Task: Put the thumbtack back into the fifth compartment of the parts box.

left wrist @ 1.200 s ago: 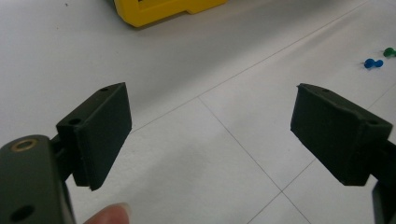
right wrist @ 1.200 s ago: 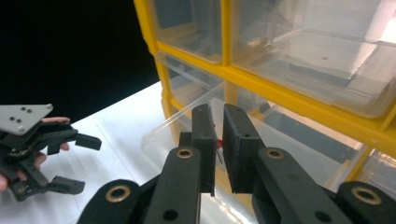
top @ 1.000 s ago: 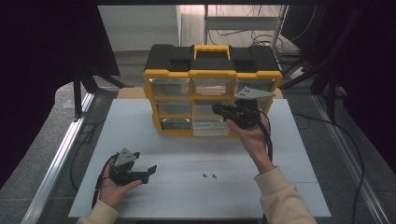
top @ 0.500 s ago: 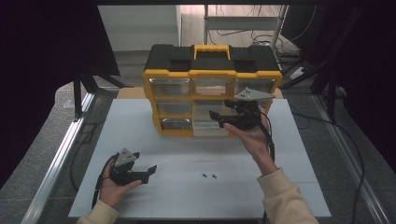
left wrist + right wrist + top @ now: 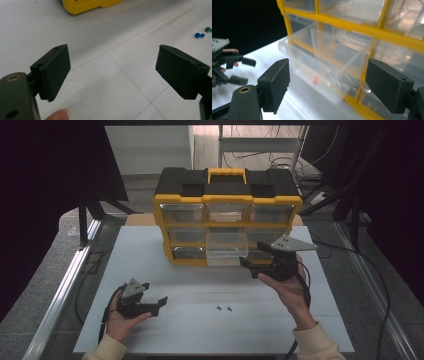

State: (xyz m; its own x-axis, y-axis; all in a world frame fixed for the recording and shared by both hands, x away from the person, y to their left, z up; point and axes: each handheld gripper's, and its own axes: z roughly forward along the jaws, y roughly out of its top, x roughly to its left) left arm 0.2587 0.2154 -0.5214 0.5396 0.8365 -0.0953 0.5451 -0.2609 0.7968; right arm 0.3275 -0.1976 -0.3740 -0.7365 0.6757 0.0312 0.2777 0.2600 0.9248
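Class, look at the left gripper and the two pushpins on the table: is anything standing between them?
Nothing visible. Bare white table lies between the open left gripper and the blue pushpin and green pushpin; the yellow organizer stands well behind that path.

no text, label or number can be read on anything here.

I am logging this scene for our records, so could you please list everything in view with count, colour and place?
organiser cabinet: one, yellow and black, far side of table.
pulled-out drawer: one, clear, bottom row middle, something small and red inside.
pushpins: two, blue and green, near middle of table.
table: one, white.
left gripper: one, black, near left, jaws open, empty.
right gripper: one, black, beside the drawer, jaws just opened, holding nothing.
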